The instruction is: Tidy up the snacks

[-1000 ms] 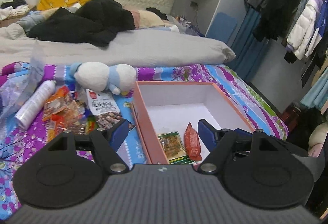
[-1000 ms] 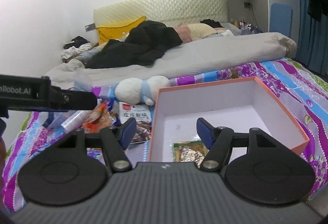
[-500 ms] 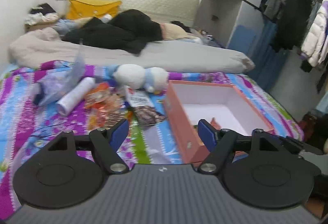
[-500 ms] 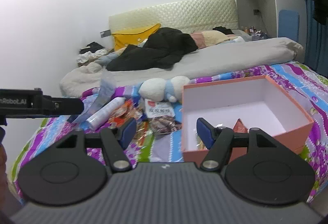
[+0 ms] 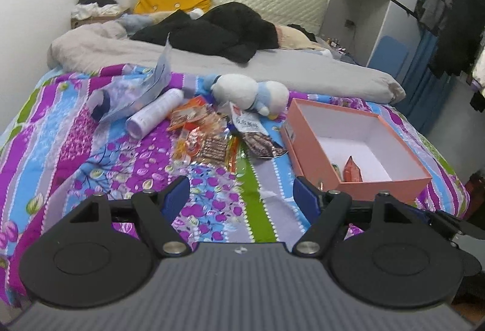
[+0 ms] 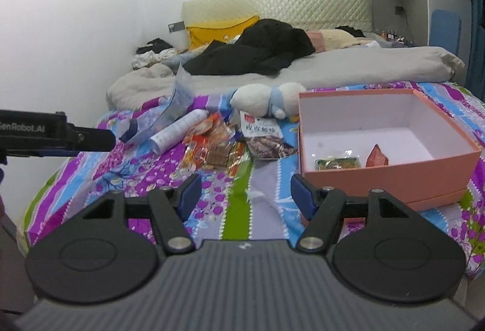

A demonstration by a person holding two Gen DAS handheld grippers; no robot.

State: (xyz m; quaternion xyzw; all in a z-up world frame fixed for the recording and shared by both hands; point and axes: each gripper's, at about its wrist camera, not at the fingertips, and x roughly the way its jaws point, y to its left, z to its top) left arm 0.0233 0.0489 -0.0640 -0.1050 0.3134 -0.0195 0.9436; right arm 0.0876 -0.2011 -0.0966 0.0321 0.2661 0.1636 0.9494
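Note:
An open salmon-pink box (image 5: 315,157) (image 6: 391,176) sits on the patterned bedspread. Inside it lie a red snack packet (image 5: 352,170) (image 6: 376,156) and a green-gold packet (image 6: 337,162). Left of the box lies a heap of orange and red snack packets (image 5: 201,132) (image 6: 212,146) and a white-and-brown bag (image 5: 256,135) (image 6: 265,138). My left gripper (image 5: 241,194) hangs open over bare bedspread, in front of the heap. My right gripper (image 6: 245,190) is open too, nothing between its fingers, near the box's front left corner. The left gripper (image 6: 100,137) also juts in at the left edge of the right wrist view.
A white and blue plush toy (image 5: 250,94) (image 6: 266,99) lies behind the snacks. A white cylinder (image 5: 154,113) (image 6: 178,131) and a clear plastic bag (image 5: 133,94) lie left of them. A grey duvet (image 5: 272,67) and dark clothes cover the far bed. Wardrobe and hanging clothes stand right.
Both grippers have drawn back from the box and shifted left, so the box now lies farther off to the right. Both stay open and empty.

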